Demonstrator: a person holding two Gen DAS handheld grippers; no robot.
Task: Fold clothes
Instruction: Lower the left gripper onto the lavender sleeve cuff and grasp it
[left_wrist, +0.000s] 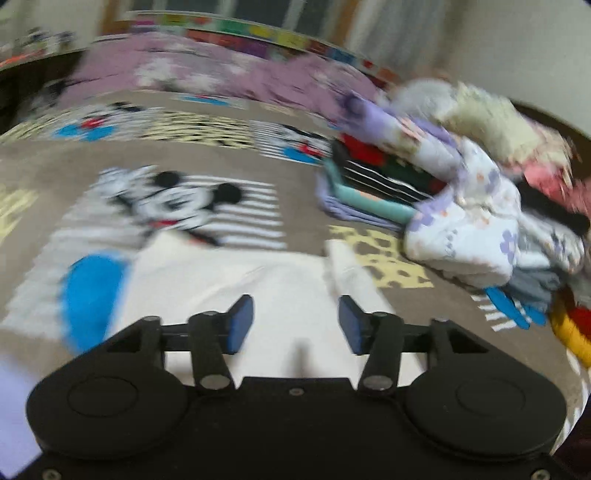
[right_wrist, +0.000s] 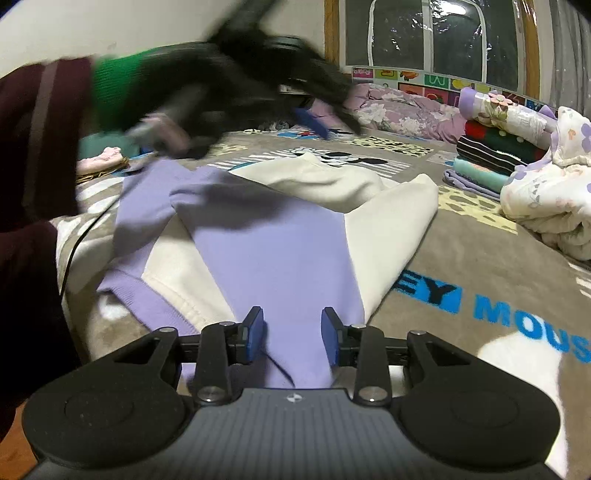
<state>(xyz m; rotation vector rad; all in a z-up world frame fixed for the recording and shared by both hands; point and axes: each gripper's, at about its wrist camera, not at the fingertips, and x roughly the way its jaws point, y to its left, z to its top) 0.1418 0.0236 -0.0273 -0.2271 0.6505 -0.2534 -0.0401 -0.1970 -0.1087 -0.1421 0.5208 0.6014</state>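
Note:
A lavender and cream sweatshirt (right_wrist: 273, 236) lies spread on a grey Mickey Mouse blanket (right_wrist: 461, 258). My right gripper (right_wrist: 292, 334) is open low over its near end, with lavender cloth running between the two blue pads. The left gripper (right_wrist: 314, 122) shows there as a blur above the garment's far side, held by a hand with a green cuff. In the blurred left wrist view my left gripper (left_wrist: 295, 325) is open above the sweatshirt's cream cloth (left_wrist: 258, 288), with nothing between its pads.
A stack of folded clothes (right_wrist: 491, 155) stands at the right, seen also as the stack (left_wrist: 373, 184). A white floral bundle (right_wrist: 546, 195) lies beside it. A purple quilt (right_wrist: 402, 110) lines the far edge. A dark maroon sleeve (right_wrist: 33, 147) fills the left.

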